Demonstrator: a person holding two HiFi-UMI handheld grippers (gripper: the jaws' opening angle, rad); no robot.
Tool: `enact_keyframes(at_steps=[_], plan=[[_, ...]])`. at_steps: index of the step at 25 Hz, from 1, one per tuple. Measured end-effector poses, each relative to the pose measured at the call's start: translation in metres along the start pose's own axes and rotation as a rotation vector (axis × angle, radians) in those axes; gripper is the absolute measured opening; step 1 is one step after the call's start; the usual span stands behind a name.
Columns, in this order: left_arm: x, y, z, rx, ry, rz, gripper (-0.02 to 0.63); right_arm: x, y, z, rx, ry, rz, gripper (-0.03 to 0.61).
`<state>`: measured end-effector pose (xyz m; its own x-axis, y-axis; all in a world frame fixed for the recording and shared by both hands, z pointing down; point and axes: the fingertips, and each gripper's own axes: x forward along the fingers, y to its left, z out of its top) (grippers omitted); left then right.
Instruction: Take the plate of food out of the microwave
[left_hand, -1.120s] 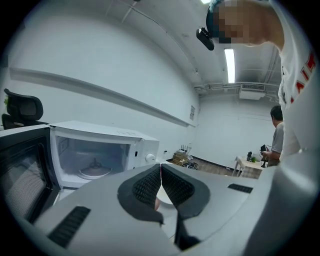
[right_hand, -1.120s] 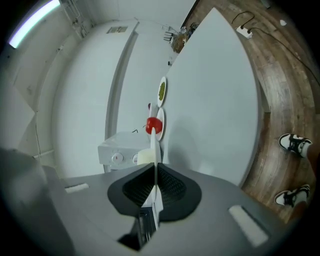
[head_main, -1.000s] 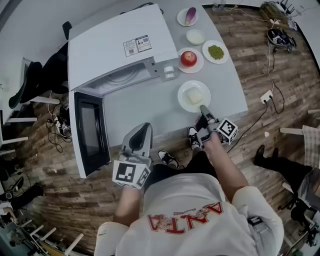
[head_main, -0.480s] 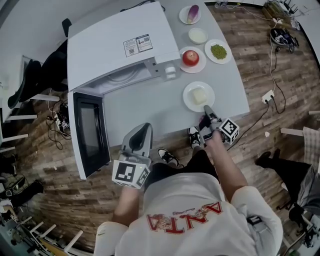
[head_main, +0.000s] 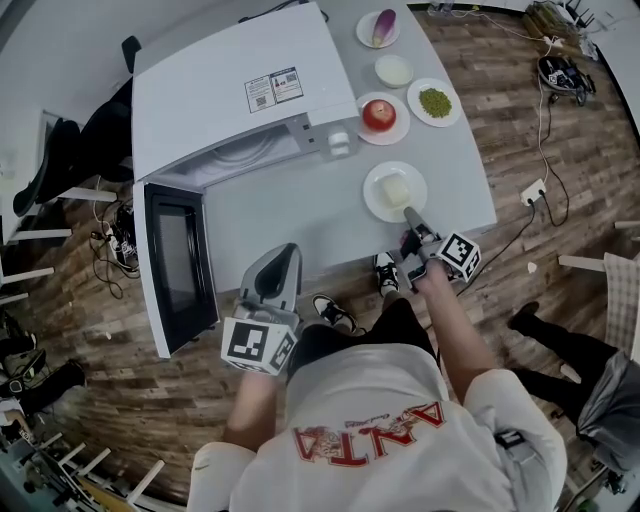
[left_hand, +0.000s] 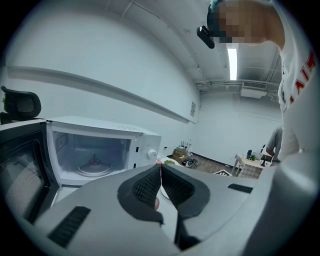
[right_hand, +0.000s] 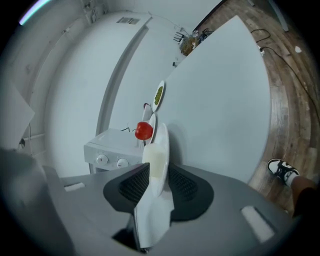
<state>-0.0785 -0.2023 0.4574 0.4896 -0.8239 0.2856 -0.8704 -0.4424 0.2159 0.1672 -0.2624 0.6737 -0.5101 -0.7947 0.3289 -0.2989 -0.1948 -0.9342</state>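
Observation:
The white plate (head_main: 395, 192) with a pale block of food lies on the grey table (head_main: 290, 215), out in front of the microwave (head_main: 240, 90). My right gripper (head_main: 412, 222) is at the plate's near rim. In the right gripper view the plate's rim (right_hand: 161, 145) stands between the jaws of the right gripper (right_hand: 157, 169), which are opening. The microwave door (head_main: 178, 265) hangs wide open, and the cavity holds only its glass turntable (left_hand: 95, 167). My left gripper (head_main: 282, 262) is shut on nothing, held off the table's near edge; its tips (left_hand: 160, 167) meet.
Behind the plate stand a plate with a red apple (head_main: 379, 116), a plate of green peas (head_main: 434, 102), a small white dish (head_main: 393, 70) and a plate with a purple vegetable (head_main: 382, 27). The person's shoes (head_main: 335, 318) and cables lie on the wooden floor.
Hardly anything has moved: the right gripper stays at the plate's near rim, the plate rests in the same spot, and the left gripper holds its place.

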Motion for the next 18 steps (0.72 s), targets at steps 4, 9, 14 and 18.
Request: enact_keyframes(at_steps=[4, 9, 14, 18], plan=[[-0.003, -0.002, -0.004, 0.0, 0.001, 0.001, 0.011, 0.001, 0.008, -0.005, -0.111, 0.069, -0.024, 0.15], [-0.01, 0.0, -0.004, -0.002, 0.015, 0.012, 0.011, 0.003, 0.01, -0.023, -0.441, 0.267, -0.14, 0.206], [-0.015, 0.0, -0.007, 0.001, 0.01, 0.018, 0.011, 0.001, -0.003, -0.041, -0.774, 0.46, -0.248, 0.229], [-0.018, 0.001, -0.007, 0.0, 0.011, 0.025, 0.011, -0.001, -0.011, -0.045, -0.94, 0.523, -0.313, 0.23]])
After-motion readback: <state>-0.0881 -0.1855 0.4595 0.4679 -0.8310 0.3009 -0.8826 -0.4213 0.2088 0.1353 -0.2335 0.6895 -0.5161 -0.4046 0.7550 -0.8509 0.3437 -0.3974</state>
